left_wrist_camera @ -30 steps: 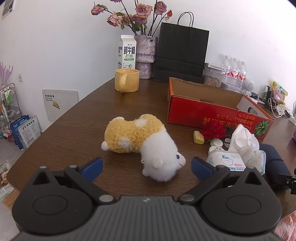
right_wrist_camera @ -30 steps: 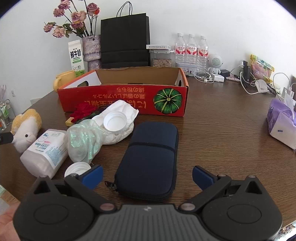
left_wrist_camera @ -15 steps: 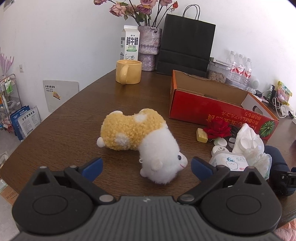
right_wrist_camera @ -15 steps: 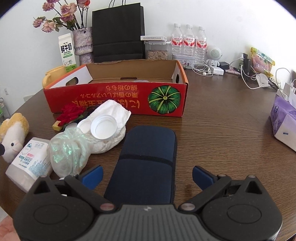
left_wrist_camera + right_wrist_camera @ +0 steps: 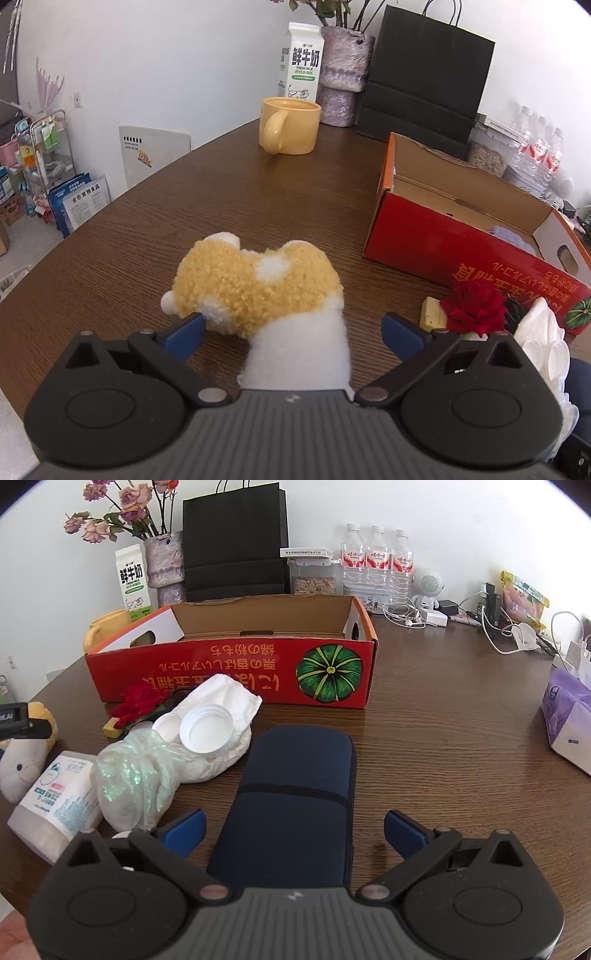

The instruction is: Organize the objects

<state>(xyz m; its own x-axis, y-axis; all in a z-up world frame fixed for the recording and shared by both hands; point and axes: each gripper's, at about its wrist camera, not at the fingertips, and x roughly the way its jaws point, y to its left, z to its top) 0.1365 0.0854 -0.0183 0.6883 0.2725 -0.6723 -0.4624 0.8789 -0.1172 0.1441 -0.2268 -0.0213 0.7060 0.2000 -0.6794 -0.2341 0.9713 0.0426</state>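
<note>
A yellow-and-white plush sheep (image 5: 258,291) lies on the brown table, its white head between the blue fingers of my open left gripper (image 5: 293,334). In the right wrist view the same plush sheep (image 5: 22,753) is at the far left. My right gripper (image 5: 295,830) stands open with its fingers on either side of a dark blue zip case (image 5: 295,794). The open red cardboard box (image 5: 236,668) stands behind the case; in the left wrist view the box (image 5: 461,236) is to the right.
Left of the case lie a crumpled plastic bag with white lids (image 5: 177,753), a wipes pack (image 5: 59,797) and a red rose (image 5: 140,703). A yellow mug (image 5: 288,125), milk carton (image 5: 301,62), vase and black bag (image 5: 424,70) stand at the back. A tissue pack (image 5: 569,716) lies right.
My left gripper has come forward so the sheep's white head now sits between its fingers. My right gripper has advanced over the near end of the blue case.
</note>
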